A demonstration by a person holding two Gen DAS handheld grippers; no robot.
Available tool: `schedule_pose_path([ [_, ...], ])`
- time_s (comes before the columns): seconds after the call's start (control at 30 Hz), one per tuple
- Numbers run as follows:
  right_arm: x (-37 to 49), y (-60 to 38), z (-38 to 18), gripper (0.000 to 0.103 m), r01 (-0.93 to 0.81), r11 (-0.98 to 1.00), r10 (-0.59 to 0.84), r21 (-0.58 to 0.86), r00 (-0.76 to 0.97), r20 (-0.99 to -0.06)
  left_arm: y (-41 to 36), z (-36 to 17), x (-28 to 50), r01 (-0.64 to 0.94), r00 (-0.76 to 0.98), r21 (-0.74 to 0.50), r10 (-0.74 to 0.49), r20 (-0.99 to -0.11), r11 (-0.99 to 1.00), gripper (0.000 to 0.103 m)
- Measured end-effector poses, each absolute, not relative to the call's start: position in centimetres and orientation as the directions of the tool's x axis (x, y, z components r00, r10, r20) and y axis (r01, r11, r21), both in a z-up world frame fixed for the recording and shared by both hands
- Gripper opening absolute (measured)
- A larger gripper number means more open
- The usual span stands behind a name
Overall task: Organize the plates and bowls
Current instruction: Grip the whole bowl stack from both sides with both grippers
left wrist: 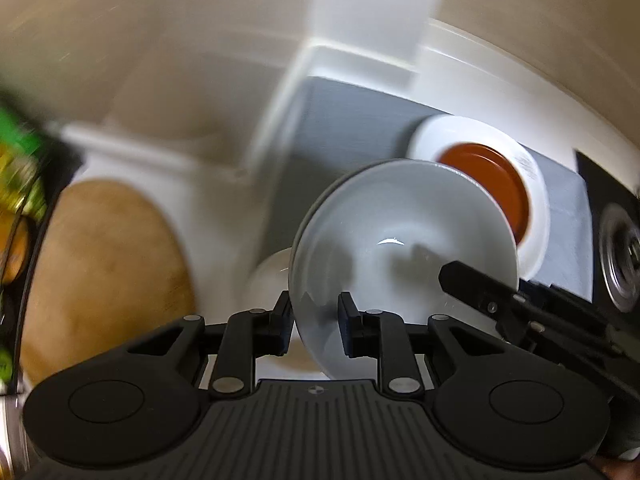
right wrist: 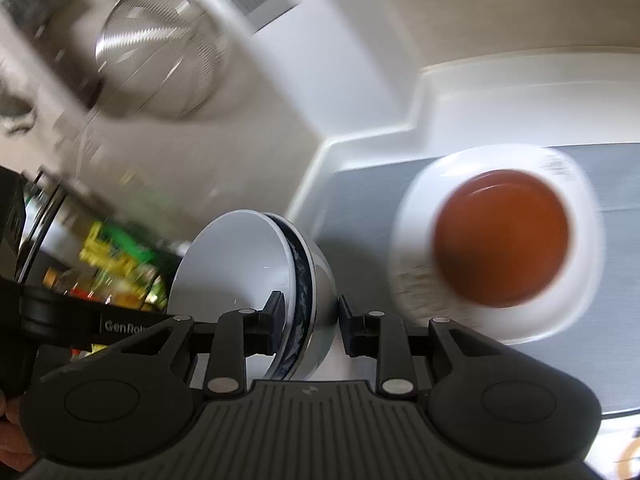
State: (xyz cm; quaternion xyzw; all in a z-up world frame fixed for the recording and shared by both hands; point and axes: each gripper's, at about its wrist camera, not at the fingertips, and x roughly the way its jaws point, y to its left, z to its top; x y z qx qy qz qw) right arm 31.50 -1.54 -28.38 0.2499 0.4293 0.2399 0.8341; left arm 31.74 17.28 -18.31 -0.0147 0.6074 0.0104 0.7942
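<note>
The left gripper is closed on the rim of a white bowl, one finger outside the wall and one inside, and holds it tilted above the grey mat. The right gripper clamps the same stack from the other side: its fingers close on the white bowl nested in a blue-patterned bowl, one pad inside the white bowl and one against the outer wall. Its tip shows at the white bowl's right rim in the left wrist view. A white dish with a brown centre rests on the mat near its back edge, beyond the held bowls; motion blur makes it hard to say whether the brown part is a separate plate. A wooden board lies on the white counter left of the mat, and a metal strainer sits further back.
</note>
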Motion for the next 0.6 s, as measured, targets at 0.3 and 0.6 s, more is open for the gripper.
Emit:
schedule_pose_path([
  [0.3, 32.0, 2.0, -24.8, 0.032, -0.313, 0.723, 0.68, 0.616, 0.478, -0.556, 21.5, -13.7, 30.1, -0.091, 0.321, -0.046, -0.015, -0.947, 0.995, 0.025],
  [0.6, 32.2, 2.9, -27.9, 0.031, -0.288, 0.767, 0.638, 0.573, 0.428, -0.64, 22.7, -19.9, 31.0, -0.131, 0.186, -0.113, -0.088, -0.979, 0.985, 0.025],
])
